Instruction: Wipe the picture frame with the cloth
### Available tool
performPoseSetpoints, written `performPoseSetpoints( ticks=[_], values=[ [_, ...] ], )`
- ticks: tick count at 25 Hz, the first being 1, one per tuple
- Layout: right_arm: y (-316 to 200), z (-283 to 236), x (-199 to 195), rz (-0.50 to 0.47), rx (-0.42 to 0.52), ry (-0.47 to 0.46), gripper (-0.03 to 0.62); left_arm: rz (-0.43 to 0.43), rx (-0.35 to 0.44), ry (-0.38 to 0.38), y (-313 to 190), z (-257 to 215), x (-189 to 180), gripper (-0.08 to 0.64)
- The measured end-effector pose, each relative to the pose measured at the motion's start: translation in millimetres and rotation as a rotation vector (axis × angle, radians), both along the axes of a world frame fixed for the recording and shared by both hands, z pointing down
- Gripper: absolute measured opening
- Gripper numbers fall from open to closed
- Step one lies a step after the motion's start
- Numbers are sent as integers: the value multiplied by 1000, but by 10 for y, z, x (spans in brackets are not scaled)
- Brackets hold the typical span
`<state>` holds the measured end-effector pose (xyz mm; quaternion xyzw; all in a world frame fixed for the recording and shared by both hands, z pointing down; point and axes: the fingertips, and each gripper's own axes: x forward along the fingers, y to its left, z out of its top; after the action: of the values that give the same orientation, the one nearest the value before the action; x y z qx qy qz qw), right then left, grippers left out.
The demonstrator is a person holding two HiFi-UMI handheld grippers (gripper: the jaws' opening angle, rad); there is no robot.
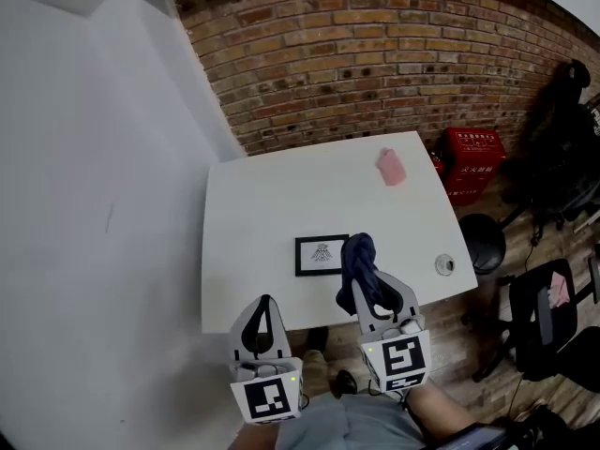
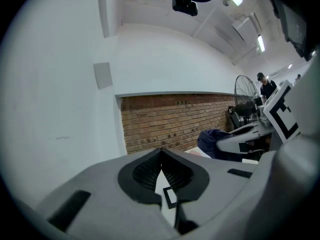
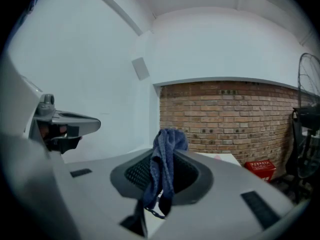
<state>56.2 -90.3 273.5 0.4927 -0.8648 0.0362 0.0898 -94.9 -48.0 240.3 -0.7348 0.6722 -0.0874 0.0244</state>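
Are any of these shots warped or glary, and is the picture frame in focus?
Head view: fisheye bows the brick wall, picture frame sharp. Left gripper view: ceiling lights glare. Right gripper view: cloth crisp, corners vignetted.

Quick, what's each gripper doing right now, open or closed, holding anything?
Left gripper: closed, empty.
Right gripper: closed on the blue cloth.

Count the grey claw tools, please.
2: the left gripper, shut and empty, near the table's front edge; the right gripper, shut on the blue cloth, by the picture frame.
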Motion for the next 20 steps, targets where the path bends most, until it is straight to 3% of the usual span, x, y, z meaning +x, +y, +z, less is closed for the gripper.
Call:
performPoseSetpoints(
  ticks=[6,20],
  values=[
    [-441,285,-263,0,-30,26,84,22,-46,20,-507,266,-235,8],
    [-1324,1112,-1009,-29,-233,84,84,66,-179,59,-1557,933,-776,8]
  ],
)
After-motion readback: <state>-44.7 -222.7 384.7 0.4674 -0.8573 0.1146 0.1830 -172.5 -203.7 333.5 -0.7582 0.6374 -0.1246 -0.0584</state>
